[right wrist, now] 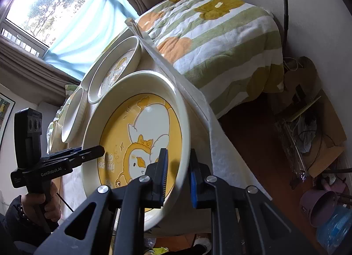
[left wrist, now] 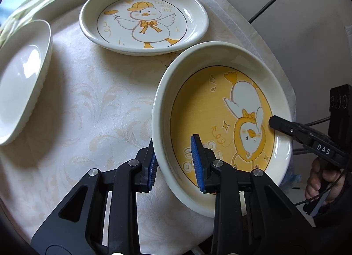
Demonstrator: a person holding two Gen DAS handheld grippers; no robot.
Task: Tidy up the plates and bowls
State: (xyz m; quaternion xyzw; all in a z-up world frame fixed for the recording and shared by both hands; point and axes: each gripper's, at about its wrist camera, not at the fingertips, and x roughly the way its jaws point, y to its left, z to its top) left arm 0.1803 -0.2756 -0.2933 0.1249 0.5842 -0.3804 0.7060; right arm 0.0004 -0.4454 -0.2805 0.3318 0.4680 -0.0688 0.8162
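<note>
Yellow plate (left wrist: 220,109): near right corner of your bench (left wrist: 92,100), tilted, near rim raised.
Left gripper (left wrist: 176,167): your fingers straddle the plate's near-left rim, one blue pad (left wrist: 198,162) inside, one outside; clamped on the plate.
Right gripper (right wrist: 177,173): your fingers straddle the opposite rim, one inside, one outside; whether they grip it, I cannot tell.
Duck plate (left wrist: 143,17): flat on the bench, far side, just beyond the yellow plate.
White bowl (left wrist: 22,78): left edge of the bench, apart from both plates.
Quilt (right wrist: 220,41): striped, on the bed behind the bench.
</note>
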